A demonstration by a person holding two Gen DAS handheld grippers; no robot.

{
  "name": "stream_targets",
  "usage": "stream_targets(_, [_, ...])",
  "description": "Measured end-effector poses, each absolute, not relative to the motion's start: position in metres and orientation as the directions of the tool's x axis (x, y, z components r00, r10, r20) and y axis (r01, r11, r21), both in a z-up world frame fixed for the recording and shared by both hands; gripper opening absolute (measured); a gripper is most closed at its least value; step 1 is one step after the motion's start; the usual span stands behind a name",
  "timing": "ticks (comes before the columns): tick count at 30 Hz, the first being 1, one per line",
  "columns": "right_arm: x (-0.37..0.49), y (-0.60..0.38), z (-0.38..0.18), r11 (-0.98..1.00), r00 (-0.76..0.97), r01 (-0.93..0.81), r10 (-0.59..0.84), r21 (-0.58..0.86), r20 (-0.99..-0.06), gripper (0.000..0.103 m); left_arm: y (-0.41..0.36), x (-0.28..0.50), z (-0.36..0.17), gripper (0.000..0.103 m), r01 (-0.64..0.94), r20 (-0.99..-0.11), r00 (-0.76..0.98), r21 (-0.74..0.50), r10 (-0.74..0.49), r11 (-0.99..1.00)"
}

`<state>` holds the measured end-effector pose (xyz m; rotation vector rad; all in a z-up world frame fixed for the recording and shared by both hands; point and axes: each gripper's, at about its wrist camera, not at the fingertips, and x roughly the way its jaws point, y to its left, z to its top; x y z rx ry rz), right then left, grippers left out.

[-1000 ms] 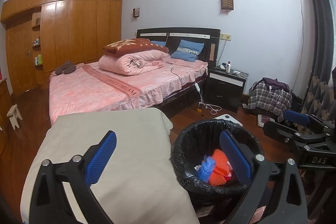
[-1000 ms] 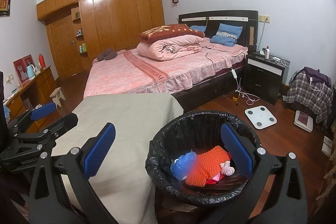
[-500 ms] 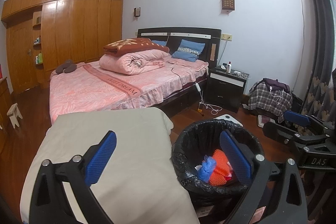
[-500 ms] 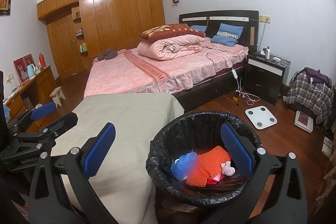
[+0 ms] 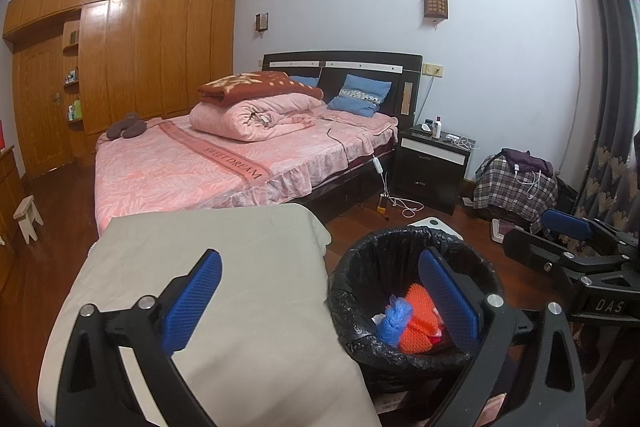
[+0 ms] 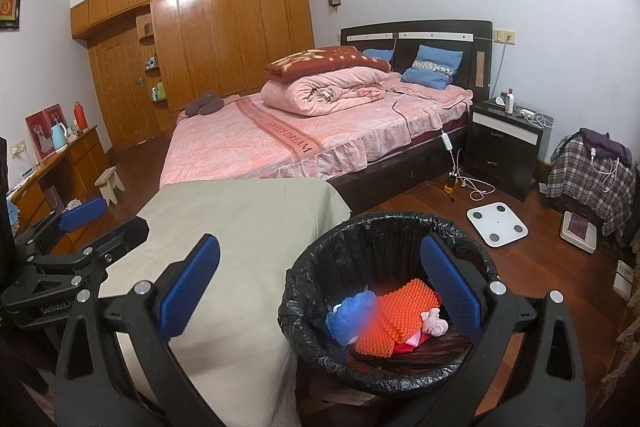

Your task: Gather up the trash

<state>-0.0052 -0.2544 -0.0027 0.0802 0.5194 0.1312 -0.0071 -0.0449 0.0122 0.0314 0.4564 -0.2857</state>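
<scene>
Lying in the bin (image 6: 316, 343), trash (image 6: 394, 323) sits beneath both released grippers (image 5: 320, 297) (image 6: 320, 287)

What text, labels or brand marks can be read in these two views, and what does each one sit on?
"SWEET DREAM": on the pink band of the bedspread.
"DAS": on the right gripper body, left wrist view.
"GenRoboLA...", partly cut off: on the left gripper body, right wrist view.
Framed wall picture: gold character, not legible.
Bottle label: too small.
</scene>
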Motion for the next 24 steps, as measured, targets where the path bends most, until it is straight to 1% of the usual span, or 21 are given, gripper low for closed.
stream_targets(24, [-0.0046,-0.2531,-0.0029,0.988,0.859,-0.106,0.147,0.110,-0.491,0.098,-0.0433,-0.0064,0.0122,0.097,0.278,-0.442,0.857,-0.035,-0.264,0.960])
